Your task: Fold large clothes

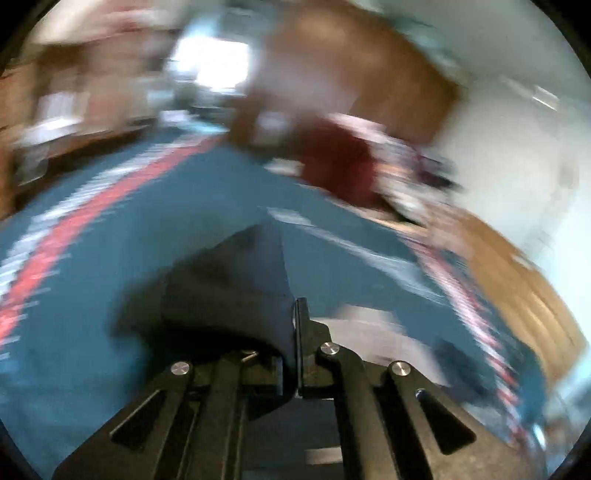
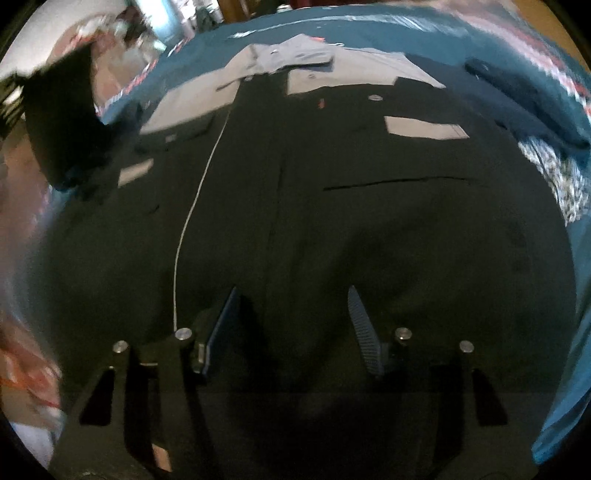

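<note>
From the right wrist view I see the teal cloth [image 2: 406,33] with its red-and-white striped border covering the surface beneath everything; whether that surface is a bed or a desk I cannot tell. Spread flat across it is the dark garment [image 2: 369,221] — a large jacket or shirt with grey panels [image 2: 332,74] at the collar and chest, a thin pale cord [image 2: 195,206] running down its front. Another dark piece of clothing [image 2: 517,96] lies near the far right edge, beside a patterned black-and-white fabric [image 2: 557,177]. My right gripper [image 2: 291,325] hangs just over the garment's lower part, its fingers [image 2: 360,328] spread wide with nothing between them. In the left wrist view, heavily blurred, my left gripper [image 1: 295,325] has its fingers pressed together on a fold of dark fabric [image 1: 236,288], lifted above the teal cloth. A dark red shape [image 1: 336,162] sits beyond — too smeared to identify.
</note>
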Tool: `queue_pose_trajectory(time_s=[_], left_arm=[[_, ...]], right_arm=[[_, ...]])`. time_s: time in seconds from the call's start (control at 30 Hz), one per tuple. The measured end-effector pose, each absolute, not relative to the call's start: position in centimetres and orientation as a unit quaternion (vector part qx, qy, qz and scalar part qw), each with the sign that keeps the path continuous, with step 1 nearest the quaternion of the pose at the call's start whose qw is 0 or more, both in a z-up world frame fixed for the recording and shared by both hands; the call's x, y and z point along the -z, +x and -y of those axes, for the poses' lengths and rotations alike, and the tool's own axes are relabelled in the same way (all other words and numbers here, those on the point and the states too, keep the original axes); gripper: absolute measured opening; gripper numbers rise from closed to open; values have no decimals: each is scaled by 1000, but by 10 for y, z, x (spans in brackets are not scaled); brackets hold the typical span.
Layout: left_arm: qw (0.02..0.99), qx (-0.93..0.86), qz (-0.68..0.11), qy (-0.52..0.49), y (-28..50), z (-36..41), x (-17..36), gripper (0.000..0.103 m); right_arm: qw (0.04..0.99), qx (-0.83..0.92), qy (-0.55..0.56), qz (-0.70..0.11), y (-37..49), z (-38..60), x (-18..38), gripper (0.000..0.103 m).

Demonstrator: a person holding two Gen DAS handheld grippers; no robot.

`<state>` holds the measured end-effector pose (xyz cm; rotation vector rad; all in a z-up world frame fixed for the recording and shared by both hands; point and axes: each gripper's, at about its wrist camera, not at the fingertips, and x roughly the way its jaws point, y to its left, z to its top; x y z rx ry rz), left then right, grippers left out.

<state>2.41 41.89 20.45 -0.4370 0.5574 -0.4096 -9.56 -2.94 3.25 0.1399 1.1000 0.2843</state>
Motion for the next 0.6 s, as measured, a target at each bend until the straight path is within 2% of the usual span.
queue_pose_trajectory(time_s=[0.07, 0.17, 0.23, 0.33, 0.47, 0.6], left_arm=[[887, 292, -299, -195, 29, -336, -198, 32], [849, 353, -348, -182, 16, -264, -171, 32], [837, 367, -361, -185, 1, -257, -160, 32], [843, 345, -362, -200, -27, -293, -147, 33], [877, 182, -390, -215, -31, -399, -107, 40], [864, 75, -422, -263, -33, -472, -60, 39]], right_arm=[[839, -135, 88, -519, -96, 37, -37, 62], [843, -139, 101, -509, -101, 46, -48, 69], [845, -150, 108, -502, -102, 54, -55, 69], [847, -172, 119, -488, -92, 63, -66, 69], [855, -190, 142, -461, -51, 76, -79, 69], [834, -188, 200, -478, 18, 93, -57, 64]])
